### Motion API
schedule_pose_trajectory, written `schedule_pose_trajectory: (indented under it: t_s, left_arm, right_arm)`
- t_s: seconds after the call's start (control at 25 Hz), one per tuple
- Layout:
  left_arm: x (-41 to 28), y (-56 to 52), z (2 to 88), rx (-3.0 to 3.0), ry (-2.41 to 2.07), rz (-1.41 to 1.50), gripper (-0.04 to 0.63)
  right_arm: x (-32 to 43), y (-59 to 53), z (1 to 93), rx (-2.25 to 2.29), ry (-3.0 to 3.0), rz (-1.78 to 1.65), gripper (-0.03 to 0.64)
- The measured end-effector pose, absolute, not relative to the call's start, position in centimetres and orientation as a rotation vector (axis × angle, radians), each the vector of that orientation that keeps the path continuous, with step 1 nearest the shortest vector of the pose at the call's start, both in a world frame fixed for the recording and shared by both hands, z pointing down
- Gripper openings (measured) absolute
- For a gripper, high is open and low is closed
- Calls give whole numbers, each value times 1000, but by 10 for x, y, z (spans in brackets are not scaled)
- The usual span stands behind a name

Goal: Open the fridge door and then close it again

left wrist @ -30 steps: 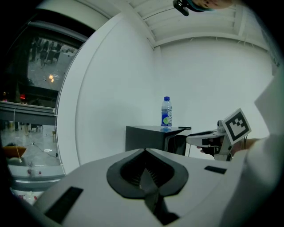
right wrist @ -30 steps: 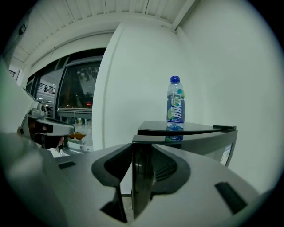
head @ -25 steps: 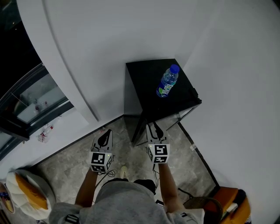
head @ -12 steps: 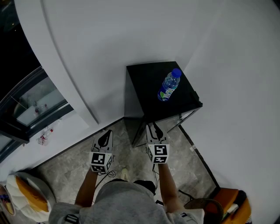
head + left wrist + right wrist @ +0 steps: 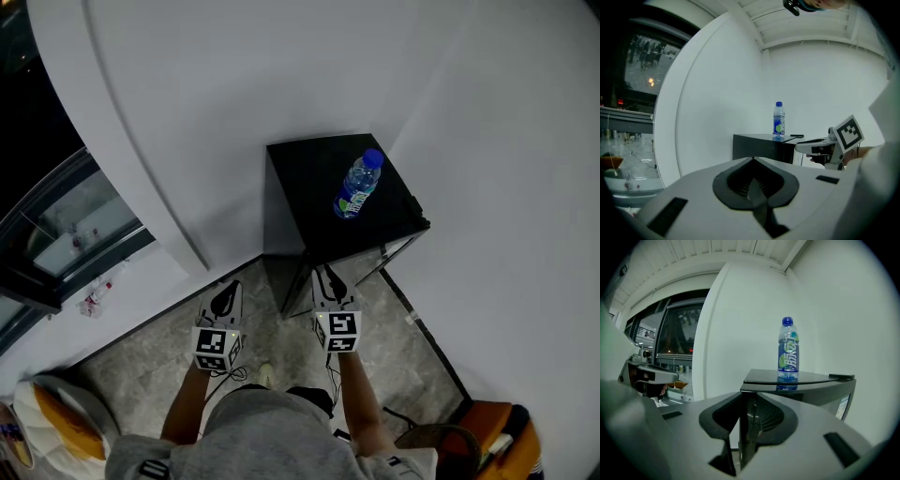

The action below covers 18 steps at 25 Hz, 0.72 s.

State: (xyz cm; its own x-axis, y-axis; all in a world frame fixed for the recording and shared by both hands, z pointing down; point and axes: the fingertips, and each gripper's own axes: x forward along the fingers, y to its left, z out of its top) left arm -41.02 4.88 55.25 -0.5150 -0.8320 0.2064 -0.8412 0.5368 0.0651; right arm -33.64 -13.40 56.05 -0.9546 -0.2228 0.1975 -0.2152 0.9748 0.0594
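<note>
A small black fridge [image 5: 309, 187] stands on the floor [image 5: 159, 361] in the corner where two white walls meet, with a water bottle [image 5: 359, 183] upright on its top. From where I stand, the fridge door [image 5: 748, 427] seems to lie against the cabinet, though I can't rule out a narrow crack. The right gripper [image 5: 328, 275] is at the door's free edge, which stands between its fingers. They have just been closing and are about half closed, but a sliver of light shows beside the edge, so they aren't clamped on it. The left gripper [image 5: 752, 161] hangs off to the side in front of the wall, its fingers clenched on nothing. A door lying this way suits a grip being taken to swing it out, and just as well a door already swung back home. The edge offers little to bite on, so fingers that close too lightly or too near the corner could slide off as soon as any force goes through them. Nothing braces the cabinet, so a sharp tug or shove could shift or rock the whole fridge. The bottle is tall and narrow, so it would probably topple and roll off the smooth top.
</note>
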Motion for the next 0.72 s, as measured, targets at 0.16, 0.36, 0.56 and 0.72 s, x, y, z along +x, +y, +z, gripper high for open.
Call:
schedule_pose_trajectory:
  t_s: [0.16,0.36,0.56,0.72]
  left_arm:
    - [-405,50,546,1434,-2567,54,5]
    - [-395,51,539,1475,-2565,45,5]
    - [-380,49,534,1521,-2553,42,5]
    - [-366,46,533,1559,-2537,37,5]
  right_arm:
    - [-329,-129,543,316,-2966,-49,91]
    - [-308,-123,524,362,-2991,-69,91]
    - [-279,-123,513,446,-3005,-63,80]
    - [-254,-119,514,491,-3004,-37,77]
